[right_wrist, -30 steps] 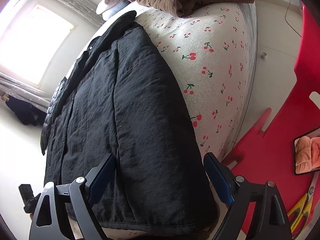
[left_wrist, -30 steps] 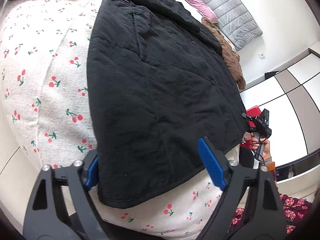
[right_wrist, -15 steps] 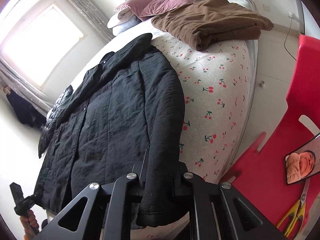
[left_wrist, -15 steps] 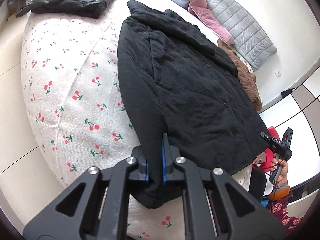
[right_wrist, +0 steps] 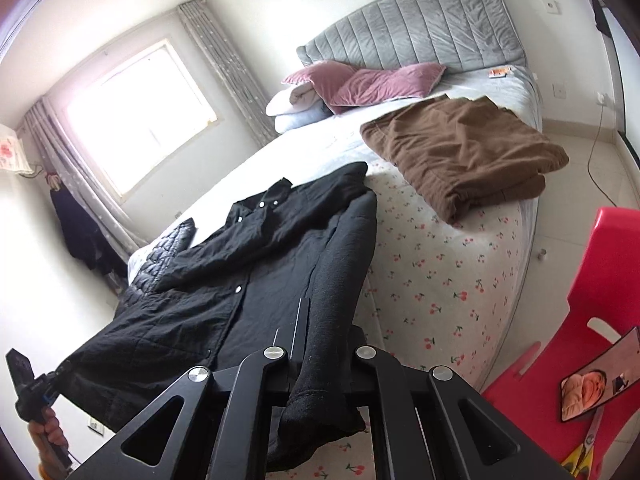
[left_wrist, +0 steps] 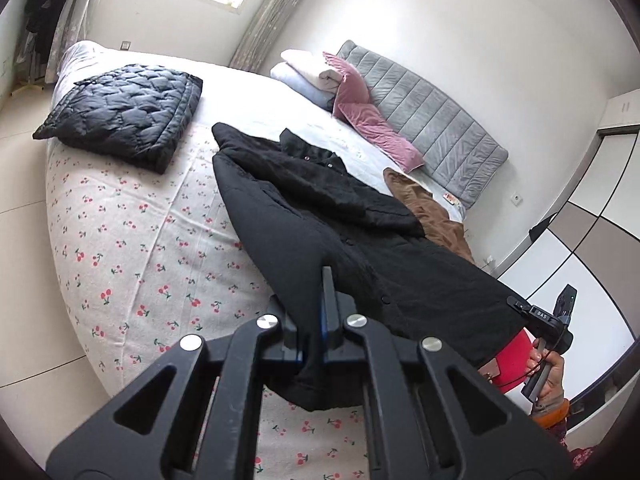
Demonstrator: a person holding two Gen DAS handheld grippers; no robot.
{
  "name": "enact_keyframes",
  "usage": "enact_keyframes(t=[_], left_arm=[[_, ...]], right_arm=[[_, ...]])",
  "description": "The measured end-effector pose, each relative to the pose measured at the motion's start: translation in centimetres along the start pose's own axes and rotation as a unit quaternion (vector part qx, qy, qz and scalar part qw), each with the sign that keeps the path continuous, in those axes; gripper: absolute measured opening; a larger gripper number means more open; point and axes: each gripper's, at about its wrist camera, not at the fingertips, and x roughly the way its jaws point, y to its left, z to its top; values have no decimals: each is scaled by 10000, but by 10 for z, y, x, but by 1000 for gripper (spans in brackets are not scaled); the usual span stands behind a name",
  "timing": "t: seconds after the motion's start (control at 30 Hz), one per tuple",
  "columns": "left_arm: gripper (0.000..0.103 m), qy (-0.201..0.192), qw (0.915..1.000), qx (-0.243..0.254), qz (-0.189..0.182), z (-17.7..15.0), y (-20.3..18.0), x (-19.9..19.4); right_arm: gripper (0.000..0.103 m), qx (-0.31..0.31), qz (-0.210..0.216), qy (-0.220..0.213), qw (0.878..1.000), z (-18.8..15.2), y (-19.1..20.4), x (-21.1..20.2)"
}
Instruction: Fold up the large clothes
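Observation:
A large black jacket (left_wrist: 320, 232) lies lengthwise on the cherry-print bed (left_wrist: 132, 240), collar toward the headboard. Its lower end is lifted off the bed. My left gripper (left_wrist: 314, 336) is shut on the jacket's bottom hem at one corner. My right gripper (right_wrist: 320, 360) is shut on the hem at the other corner, and the jacket (right_wrist: 248, 264) stretches away from it. Each gripper shows in the other's view: the right one (left_wrist: 548, 332) at the far right, the left one (right_wrist: 32, 392) at the bottom left.
A folded black quilted jacket (left_wrist: 124, 116) lies at the bed's far left. A folded brown garment (right_wrist: 464, 152) lies near the pink pillows (right_wrist: 368, 80) and grey headboard (right_wrist: 412, 36). A red plastic chair (right_wrist: 580, 328) with a phone (right_wrist: 596, 372) stands beside the bed.
Both grippers closed on the jacket's bottom hem, then rose and pulled back. The hem end has come up off the bed and more of the room shows.

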Motion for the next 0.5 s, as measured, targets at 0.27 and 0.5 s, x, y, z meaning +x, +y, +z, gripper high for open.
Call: enact_keyframes(t=[0.27, 0.5], left_arm=[[6, -37, 9999, 125, -100, 21, -5, -21], [7, -128, 9999, -19, -27, 90, 7, 19]], right_arm=[[6, -32, 258, -233, 9994, 21, 5, -30], [6, -44, 423, -477, 9980, 88, 12, 8]])
